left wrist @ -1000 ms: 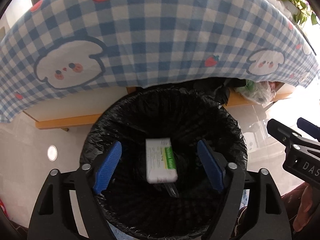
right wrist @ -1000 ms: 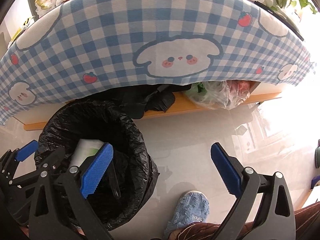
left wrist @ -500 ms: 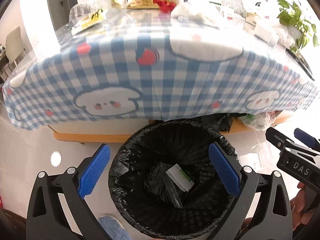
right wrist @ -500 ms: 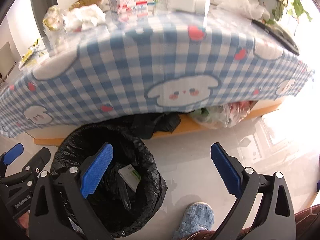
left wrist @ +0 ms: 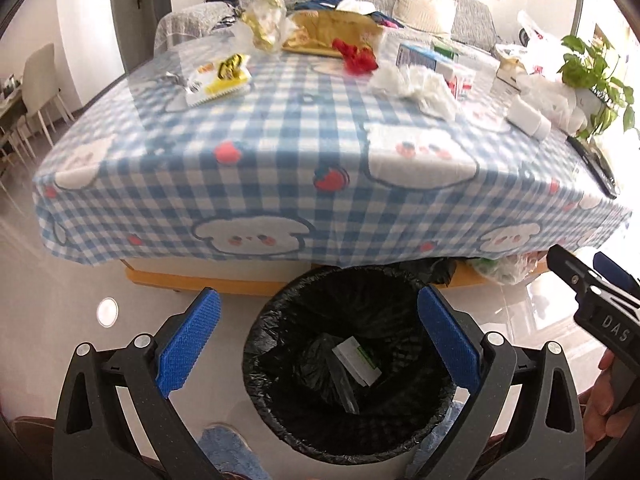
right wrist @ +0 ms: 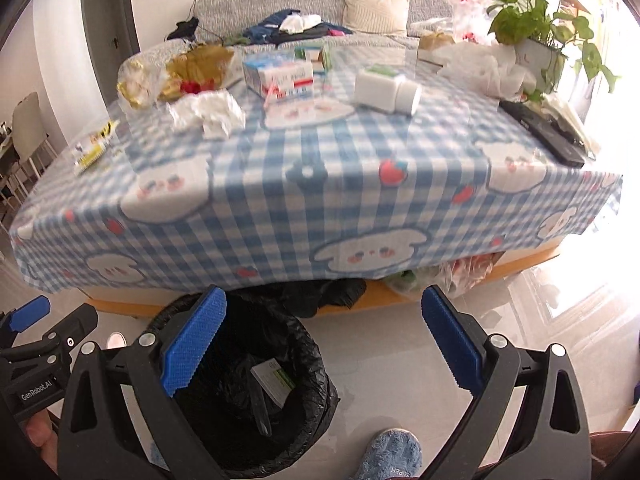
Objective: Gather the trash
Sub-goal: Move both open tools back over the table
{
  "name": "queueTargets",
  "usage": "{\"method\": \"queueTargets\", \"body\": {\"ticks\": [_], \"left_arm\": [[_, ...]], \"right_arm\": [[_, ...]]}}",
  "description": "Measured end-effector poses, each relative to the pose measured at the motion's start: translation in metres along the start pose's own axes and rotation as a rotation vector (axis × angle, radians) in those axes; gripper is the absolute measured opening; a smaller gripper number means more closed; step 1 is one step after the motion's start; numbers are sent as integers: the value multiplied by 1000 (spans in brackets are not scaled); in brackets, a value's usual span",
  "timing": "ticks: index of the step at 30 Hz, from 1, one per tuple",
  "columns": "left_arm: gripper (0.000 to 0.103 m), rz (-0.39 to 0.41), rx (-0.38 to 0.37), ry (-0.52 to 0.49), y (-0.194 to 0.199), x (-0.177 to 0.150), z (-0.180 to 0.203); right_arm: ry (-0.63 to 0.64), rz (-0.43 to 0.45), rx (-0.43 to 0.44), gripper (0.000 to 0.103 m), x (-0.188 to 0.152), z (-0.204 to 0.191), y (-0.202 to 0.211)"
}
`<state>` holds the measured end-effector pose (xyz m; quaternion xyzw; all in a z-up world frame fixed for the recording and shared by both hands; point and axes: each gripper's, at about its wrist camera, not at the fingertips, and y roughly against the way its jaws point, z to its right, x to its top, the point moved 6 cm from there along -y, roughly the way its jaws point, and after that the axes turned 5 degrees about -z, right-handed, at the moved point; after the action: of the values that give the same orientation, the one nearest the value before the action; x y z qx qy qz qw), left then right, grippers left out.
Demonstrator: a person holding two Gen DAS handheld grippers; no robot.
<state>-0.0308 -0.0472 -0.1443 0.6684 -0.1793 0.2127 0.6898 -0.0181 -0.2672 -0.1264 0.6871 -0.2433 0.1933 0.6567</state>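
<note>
Your left claw [left wrist: 318, 340] stands wide apart with nothing between its ribbed blue pads [left wrist: 188, 344], and it hangs over the round bin [left wrist: 348, 364] lined with a crinkled black bag. A flat white-and-green box [left wrist: 357, 363] lies inside the bin on the glossy plastic. Your right claw [right wrist: 320, 344] is also spread wide and empty; the bin sits at its 7 o'clock.

Beyond the bin at 12 o'clock is the desk [left wrist: 280, 152], draped in a soft blue-and-white checked cloth printed with white puppies and strawberries. Trash lies scattered on it: crumpled white tissue [left wrist: 420, 86], a yellow snack wrapper [left wrist: 224, 76], a red scrap [left wrist: 358, 56], a blue-and-white carton [right wrist: 280, 74] and a white bottle [right wrist: 386, 88] on its side. A leafy potted plant [right wrist: 536, 40] stands at 2 o'clock. The floor [right wrist: 380, 360] is pale, shiny tile, and a grey sofa [right wrist: 320, 4] runs behind the desk.
</note>
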Motion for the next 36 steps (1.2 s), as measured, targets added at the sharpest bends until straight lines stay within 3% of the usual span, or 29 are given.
{"method": "queueTargets", "body": {"ticks": [16, 36], "left_arm": [[96, 23, -11, 56, 32, 33, -27], [96, 45, 28, 94, 29, 94, -63]], "right_arm": [[7, 60, -13, 94, 40, 17, 33], [16, 83, -39, 94, 92, 32, 19]]}}
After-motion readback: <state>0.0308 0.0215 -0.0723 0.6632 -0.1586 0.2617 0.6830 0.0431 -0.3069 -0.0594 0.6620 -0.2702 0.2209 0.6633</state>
